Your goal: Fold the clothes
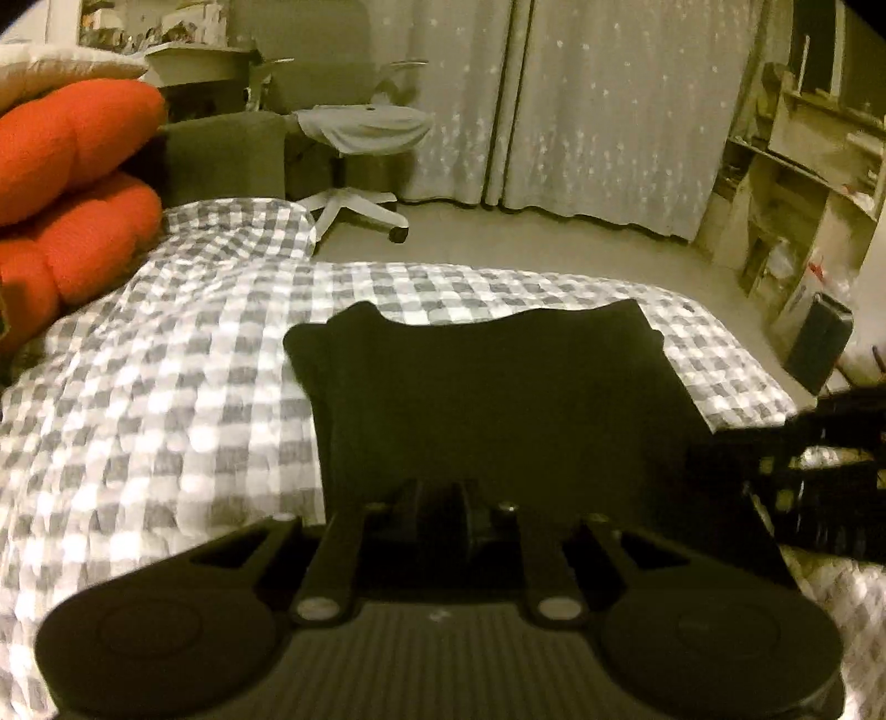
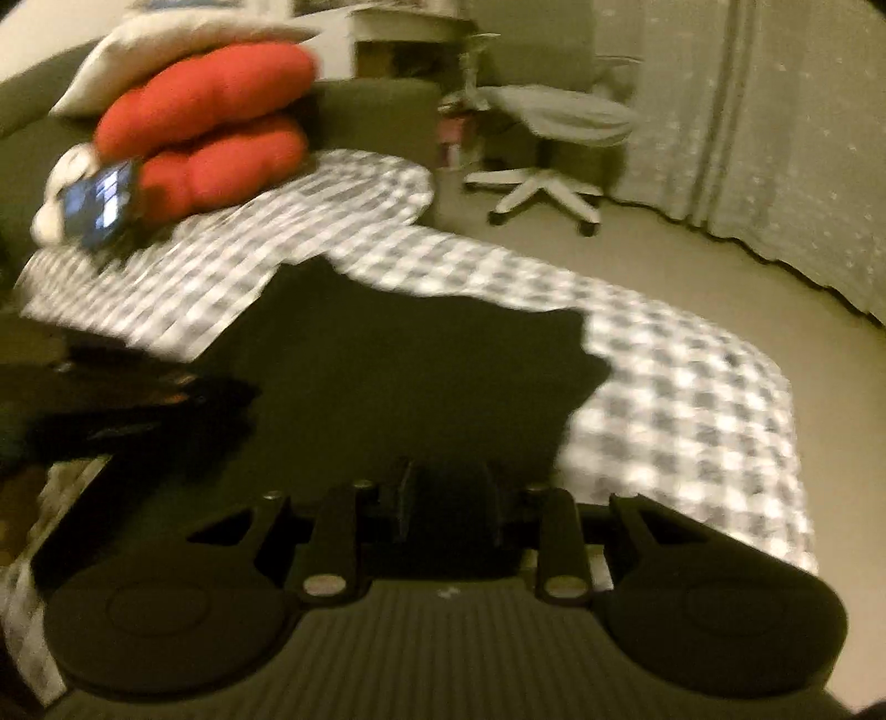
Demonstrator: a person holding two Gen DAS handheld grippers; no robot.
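A black garment lies folded into a rough rectangle on the grey-and-white checked bedspread. My left gripper sits at the garment's near edge, its jaws drawn close with dark cloth between them. My right gripper shows blurred at the garment's near right corner. In the right wrist view the black garment spreads ahead. There my right gripper is over its near edge, jaws narrow on the cloth. My left gripper is a dark blur at the left. Black on black hides the fingertips.
Two orange cushions with a beige pillow on top are stacked at the bed's far left, and a lit phone lies beside them. A white office chair stands on the floor beyond the bed. Curtains and shelves line the far side.
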